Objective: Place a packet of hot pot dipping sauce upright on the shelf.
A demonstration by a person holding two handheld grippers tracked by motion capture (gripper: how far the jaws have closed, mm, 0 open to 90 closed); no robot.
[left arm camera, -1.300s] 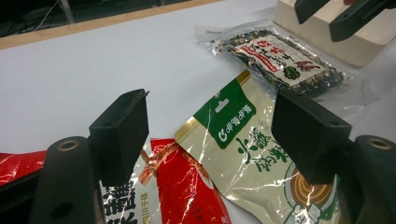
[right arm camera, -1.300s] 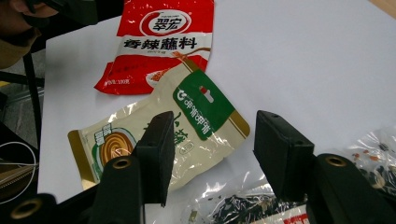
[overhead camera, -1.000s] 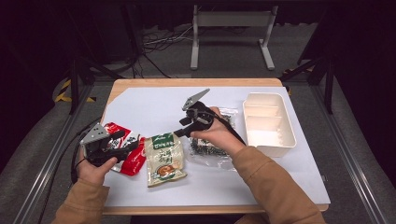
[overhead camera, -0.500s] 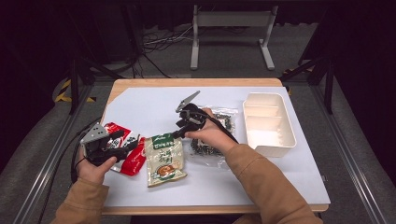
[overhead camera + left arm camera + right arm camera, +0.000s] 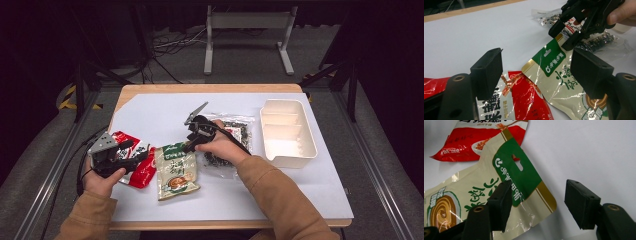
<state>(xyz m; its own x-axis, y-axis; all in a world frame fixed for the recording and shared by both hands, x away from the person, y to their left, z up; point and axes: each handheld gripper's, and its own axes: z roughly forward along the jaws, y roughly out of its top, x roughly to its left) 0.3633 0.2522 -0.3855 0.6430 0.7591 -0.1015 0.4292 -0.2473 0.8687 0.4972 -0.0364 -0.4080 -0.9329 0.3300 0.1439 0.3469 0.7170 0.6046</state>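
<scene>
Since a second ago my right tool [image 5: 189, 145] has dropped from above the dark snack bag [image 5: 231, 142] toward the green-topped pouch [image 5: 175, 170], its jaws just opening wider. They now straddle the pouch's green header corner without pressing it, so it stays released. That pouch lies flat on the worktop [image 5: 150, 115], overlapping the red packet [image 5: 140, 162]. My left tool [image 5: 127, 159] hovers released over the red packet, unmoved. I judge a pinch on the header comes next.
</scene>
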